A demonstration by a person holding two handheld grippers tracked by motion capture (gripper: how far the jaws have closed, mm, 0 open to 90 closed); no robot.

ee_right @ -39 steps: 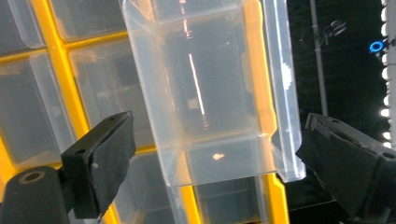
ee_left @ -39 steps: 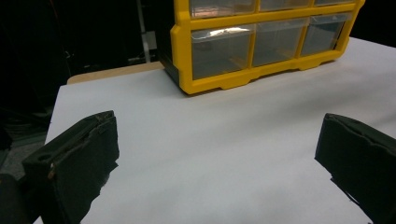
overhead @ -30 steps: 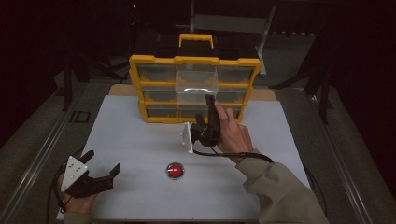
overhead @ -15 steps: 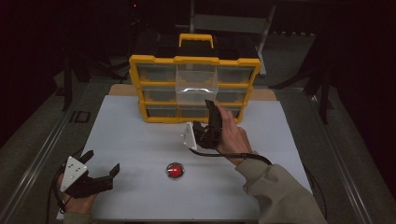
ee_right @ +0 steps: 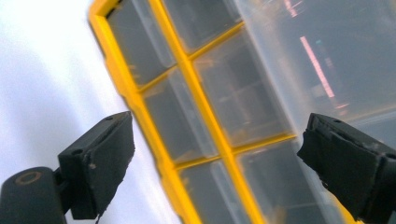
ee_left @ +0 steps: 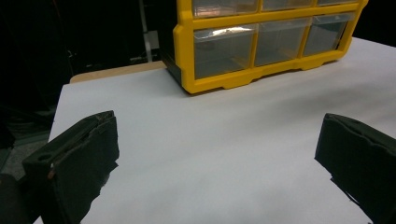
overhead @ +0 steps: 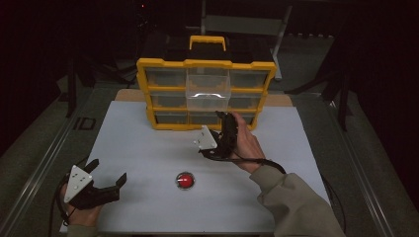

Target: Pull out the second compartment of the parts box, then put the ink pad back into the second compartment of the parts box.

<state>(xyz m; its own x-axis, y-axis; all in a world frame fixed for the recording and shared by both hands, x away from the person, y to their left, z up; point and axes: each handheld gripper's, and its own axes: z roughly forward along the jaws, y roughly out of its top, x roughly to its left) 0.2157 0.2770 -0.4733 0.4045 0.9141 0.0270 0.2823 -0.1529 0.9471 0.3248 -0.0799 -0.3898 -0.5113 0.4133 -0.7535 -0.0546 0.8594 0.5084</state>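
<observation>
right hand-held gripper (overhead: 223,129) sits close in front of the yellow drawer cabinet (overhead: 163,66), near its bottom row, turned on its side. jaws wide apart, nothing between them. one clear drawer (overhead: 207,91) in the middle column stands pulled out above it. left hand-held gripper (overhead: 106,178) rests low at the near left of the white desk (overhead: 138,148), jaws spread wide, empty. red button (overhead: 185,180) lies between the two, apart from both.
</observation>
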